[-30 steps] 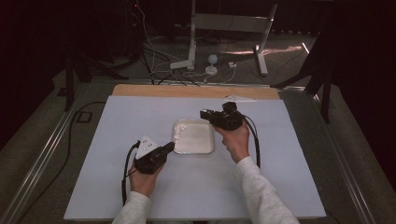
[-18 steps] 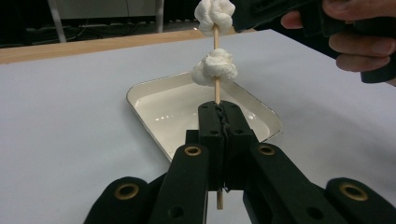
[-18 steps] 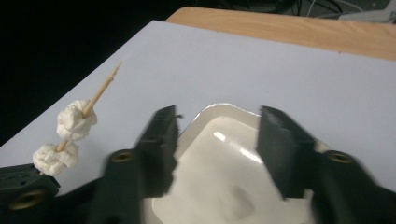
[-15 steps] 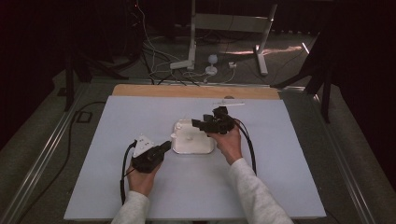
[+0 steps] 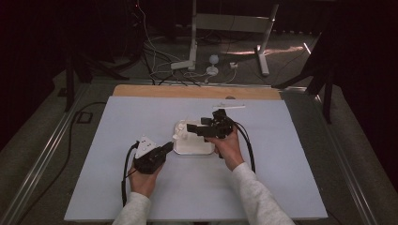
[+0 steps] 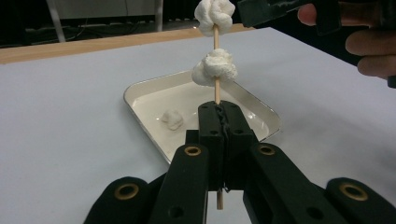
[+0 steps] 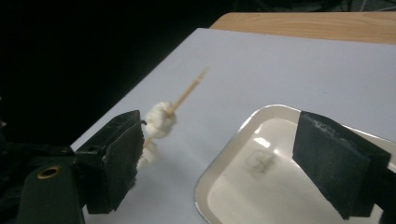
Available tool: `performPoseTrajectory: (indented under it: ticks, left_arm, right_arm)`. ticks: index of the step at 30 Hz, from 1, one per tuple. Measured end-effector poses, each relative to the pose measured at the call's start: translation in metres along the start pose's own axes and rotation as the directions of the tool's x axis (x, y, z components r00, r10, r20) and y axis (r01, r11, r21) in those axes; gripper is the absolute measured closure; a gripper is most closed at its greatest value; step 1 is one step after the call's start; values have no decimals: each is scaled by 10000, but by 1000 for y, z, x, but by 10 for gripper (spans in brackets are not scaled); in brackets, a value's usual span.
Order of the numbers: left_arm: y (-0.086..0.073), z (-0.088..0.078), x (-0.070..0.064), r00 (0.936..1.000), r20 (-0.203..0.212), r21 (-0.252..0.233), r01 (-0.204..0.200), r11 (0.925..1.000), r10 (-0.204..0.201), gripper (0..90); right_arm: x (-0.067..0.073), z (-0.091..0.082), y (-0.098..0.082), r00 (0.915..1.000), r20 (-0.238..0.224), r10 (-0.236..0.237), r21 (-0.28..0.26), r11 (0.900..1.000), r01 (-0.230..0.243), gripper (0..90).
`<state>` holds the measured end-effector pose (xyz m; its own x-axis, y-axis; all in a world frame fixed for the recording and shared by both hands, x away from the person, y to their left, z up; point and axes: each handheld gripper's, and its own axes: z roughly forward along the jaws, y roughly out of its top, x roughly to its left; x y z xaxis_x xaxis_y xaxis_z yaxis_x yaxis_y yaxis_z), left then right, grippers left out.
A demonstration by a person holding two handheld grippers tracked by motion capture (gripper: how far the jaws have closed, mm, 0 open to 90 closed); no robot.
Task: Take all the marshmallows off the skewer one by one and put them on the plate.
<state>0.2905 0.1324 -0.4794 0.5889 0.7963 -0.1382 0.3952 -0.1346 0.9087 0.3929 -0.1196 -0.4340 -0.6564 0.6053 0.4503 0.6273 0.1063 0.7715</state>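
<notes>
My left gripper (image 6: 218, 109) is shut on a thin wooden skewer (image 6: 215, 88) that stands upright. Two white marshmallows are threaded on it, one at the top (image 6: 215, 14) and one lower (image 6: 215, 69). In the high view the left gripper (image 5: 166, 147) rests at the near left corner of the white tray (image 5: 206, 151). My right gripper (image 7: 229, 158) hovers over the tray; its jaws have just been opening and stand wide apart. The skewered marshmallow (image 7: 160, 120) sits close by its left jaw, with no pad pressing on it. One loose marshmallow (image 6: 172, 119) lies in the tray.
The tray sits mid-table on a pale blue-grey sheet (image 5: 281, 154), with a wooden table edge (image 5: 197, 91) behind it. Beyond the table, cables and a metal stand (image 5: 195, 42) are on the dark floor. A cable (image 5: 126, 173) trails from the left gripper.
The right gripper has swung from the tray's back right toward the skewer, and its jaws have opened wide. The left gripper has held still with the skewer.
</notes>
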Motion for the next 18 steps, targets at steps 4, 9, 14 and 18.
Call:
performPoseTrajectory:
  ticks: [4, 9, 14, 18]
  left_arm:
    - [0, 1, -2, 10000, 48, -20, -42, 10000, 43, 899]
    - [0, 1, -3, 9999, 101, -25, -52, 10000, 53, 899]
    - [1, 1, -4, 9999, 140, -90, -17, 10000, 18, 898]
    - [1, 1, -5, 9999, 161, -131, -34, 9999, 36, 898]
  right_arm:
    - [4, 3, -1, 9995, -298, 43, 19, 10000, -43, 130]
    - [8, 7, -2, 9984, -562, 96, 11, 10000, -95, 70]
    - [11, 12, -3, 9978, -652, 95, 106, 9999, -89, 50]
    - [13, 15, -4, 9964, -806, 261, 79, 9996, -255, 66]
